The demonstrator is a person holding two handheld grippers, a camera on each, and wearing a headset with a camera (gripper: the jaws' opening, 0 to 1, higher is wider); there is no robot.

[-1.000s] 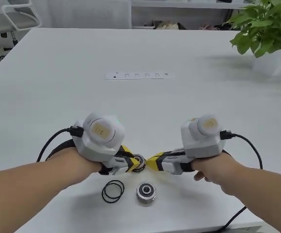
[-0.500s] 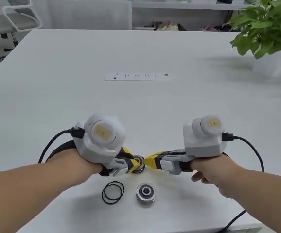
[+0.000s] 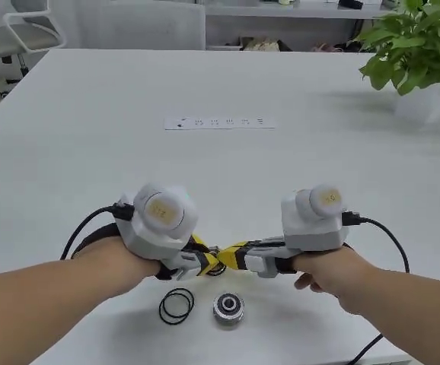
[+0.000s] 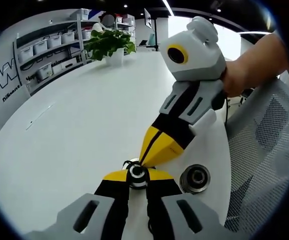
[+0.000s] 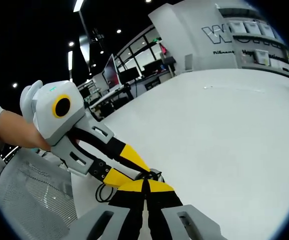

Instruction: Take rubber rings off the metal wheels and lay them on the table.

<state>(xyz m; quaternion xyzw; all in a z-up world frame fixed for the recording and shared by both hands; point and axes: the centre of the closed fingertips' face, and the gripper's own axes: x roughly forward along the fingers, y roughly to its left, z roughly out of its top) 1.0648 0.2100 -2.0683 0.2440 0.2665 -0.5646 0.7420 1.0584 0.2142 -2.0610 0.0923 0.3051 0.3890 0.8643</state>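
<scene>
Rubber rings (image 3: 176,305), two black ones overlapping, lie flat on the white table (image 3: 90,152) just left of the loose metal wheel (image 3: 228,306), near it but not touching. We take that loose wheel as our mark; it sits flat with its hub facing up.

A potted plant (image 3: 414,42) stands far beyond the loose wheel and off to its right. Our left claw (image 3: 205,263) and right claw (image 3: 231,255) meet tip to tip just beyond the loose wheel, one coming in from each side of it.

A white power strip (image 3: 218,120) lies well beyond the loose wheel, out toward the middle of the table.

In the left gripper view our left claw is clamped on a second, held wheel (image 4: 136,174), one yellow tip on each side of it, with the loose wheel just beside it. The right claw's jaws are pressed together, and their point touches the held wheel's rim, where a bit of black rubber shows. We cannot tell whether the rubber is caught between them.
</scene>
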